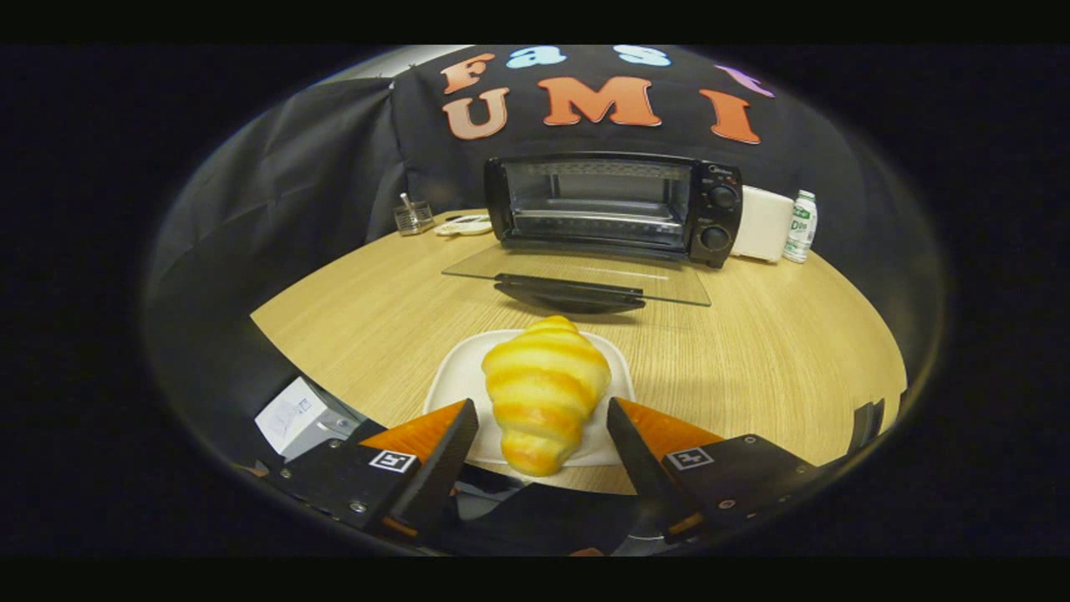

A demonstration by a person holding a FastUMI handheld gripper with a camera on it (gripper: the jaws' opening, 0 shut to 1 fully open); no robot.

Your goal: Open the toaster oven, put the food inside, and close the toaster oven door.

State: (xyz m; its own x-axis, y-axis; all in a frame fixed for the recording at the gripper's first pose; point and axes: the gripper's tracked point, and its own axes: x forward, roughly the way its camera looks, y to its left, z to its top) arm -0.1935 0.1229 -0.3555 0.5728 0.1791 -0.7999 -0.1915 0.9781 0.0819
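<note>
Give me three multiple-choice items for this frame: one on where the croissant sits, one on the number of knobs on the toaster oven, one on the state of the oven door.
1. Where is the croissant?
A. inside the toaster oven
B. on the white plate, between the gripper fingers
C. on the glass door

2. How many knobs show on the toaster oven front?
A. one
B. two
C. four

3. What state is the oven door in?
A. folded down flat, open
B. shut
C. half raised

Answers:
1 B: the croissant lies on the plate with a finger on either side, a gap left at each, so the gripper is open.
2 B: two round knobs sit one above the other on the panel to the right of the oven cavity.
3 A: the glass door lies level over the table, and the rack inside shows.
</note>
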